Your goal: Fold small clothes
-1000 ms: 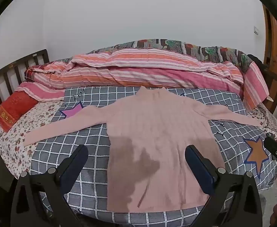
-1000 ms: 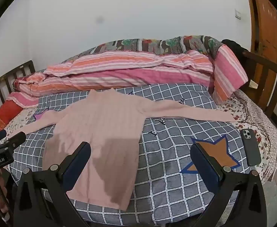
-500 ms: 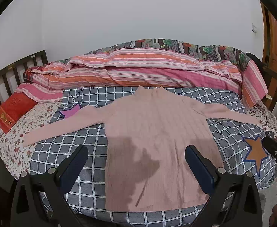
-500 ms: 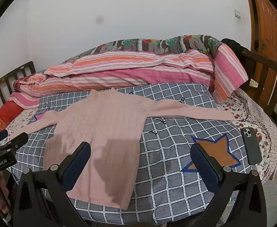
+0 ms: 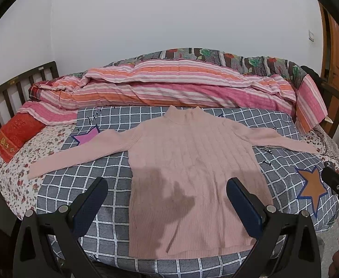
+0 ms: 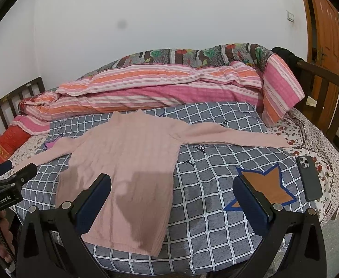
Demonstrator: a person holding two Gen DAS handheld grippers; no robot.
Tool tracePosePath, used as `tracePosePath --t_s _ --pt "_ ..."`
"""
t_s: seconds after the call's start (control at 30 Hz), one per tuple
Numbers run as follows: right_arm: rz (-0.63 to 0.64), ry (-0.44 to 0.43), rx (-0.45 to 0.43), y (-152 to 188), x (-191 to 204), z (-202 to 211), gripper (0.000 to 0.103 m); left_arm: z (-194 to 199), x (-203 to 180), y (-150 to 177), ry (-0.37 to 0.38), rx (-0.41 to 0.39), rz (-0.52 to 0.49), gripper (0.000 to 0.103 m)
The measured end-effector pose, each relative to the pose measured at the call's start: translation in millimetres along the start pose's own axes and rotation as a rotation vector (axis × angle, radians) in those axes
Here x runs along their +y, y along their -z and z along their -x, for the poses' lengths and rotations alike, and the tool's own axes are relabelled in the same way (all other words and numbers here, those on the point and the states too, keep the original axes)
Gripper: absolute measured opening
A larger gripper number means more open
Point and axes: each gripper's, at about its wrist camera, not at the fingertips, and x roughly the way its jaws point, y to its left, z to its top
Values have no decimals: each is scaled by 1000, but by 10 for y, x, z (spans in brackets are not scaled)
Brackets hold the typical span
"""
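A pink ribbed sweater (image 5: 192, 162) lies flat on the grey checked blanket (image 5: 81, 185), both sleeves spread out, collar toward the far side. It also shows in the right wrist view (image 6: 127, 162). My left gripper (image 5: 167, 192) is open and empty, held above the hem. My right gripper (image 6: 173, 190) is open and empty, held over the sweater's right edge and the blanket. Each gripper shows at the edge of the other's view: the right gripper (image 5: 336, 180) and the left gripper (image 6: 9, 173).
A striped pink and orange duvet (image 5: 169, 85) is bunched along the far side. A red pillow (image 5: 14, 134) lies at far left. A dark phone (image 6: 308, 178) lies on the floral sheet at right. Wooden bed rails (image 6: 331, 97) stand on both ends.
Both grippers have drawn back and risen slightly; the sweater sits a little lower and farther in both views. Nothing was taken hold of.
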Motion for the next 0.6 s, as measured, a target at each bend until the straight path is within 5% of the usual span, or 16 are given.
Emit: tracePosePath --t_s 0.6 --pt "2 -4 -10 -6 12 30 103 27 9 -26 1 -7 1 103"
